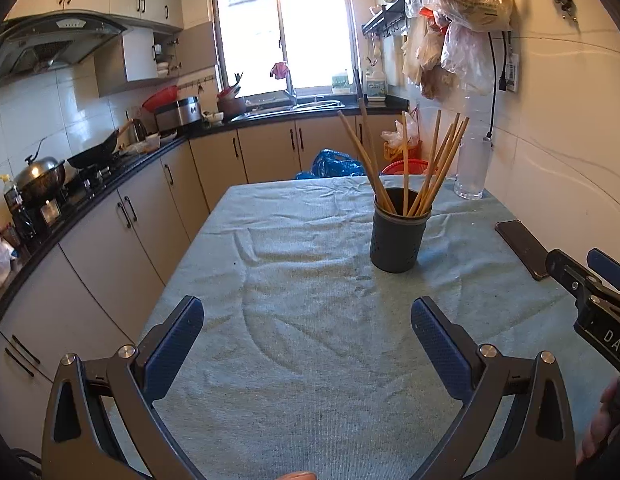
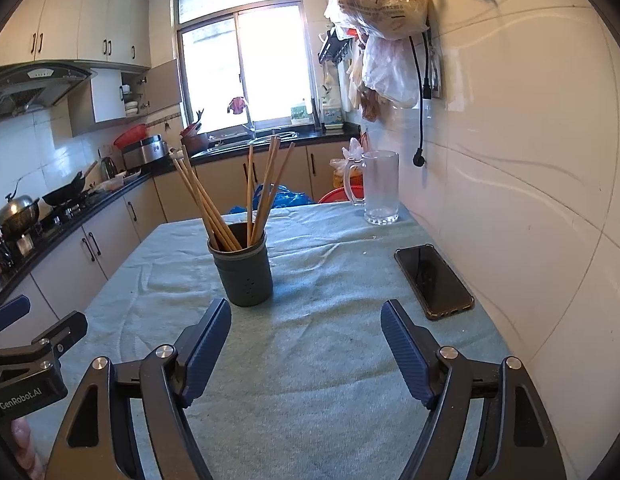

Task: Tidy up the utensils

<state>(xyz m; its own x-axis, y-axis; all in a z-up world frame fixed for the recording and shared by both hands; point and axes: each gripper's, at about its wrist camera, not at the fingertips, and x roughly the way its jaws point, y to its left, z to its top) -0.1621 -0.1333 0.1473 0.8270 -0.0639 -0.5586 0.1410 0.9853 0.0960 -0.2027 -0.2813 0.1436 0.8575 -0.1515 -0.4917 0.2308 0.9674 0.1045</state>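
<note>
A dark grey perforated holder (image 1: 397, 236) (image 2: 244, 270) stands upright on the cloth-covered table (image 1: 302, 280) (image 2: 329, 264), with several wooden chopsticks (image 1: 429, 168) (image 2: 214, 204) fanned out of it. My left gripper (image 1: 308, 316) is open over bare cloth, short of the holder and to its left, nothing between its blue pads. My right gripper (image 2: 306, 320) is open too, empty, just in front of the holder and to its right. The right gripper also shows at the right edge of the left wrist view (image 1: 589, 276), and the left gripper at the left edge of the right wrist view (image 2: 34, 328).
A black phone (image 2: 433, 280) (image 1: 523, 248) lies flat near the table's right edge, by the tiled wall. A glass mug (image 2: 379, 188) (image 1: 473, 168) stands at the far right corner. Kitchen counter with stove and pots (image 1: 42, 176) runs along the left. Plastic bags (image 2: 381, 4) hang on the wall.
</note>
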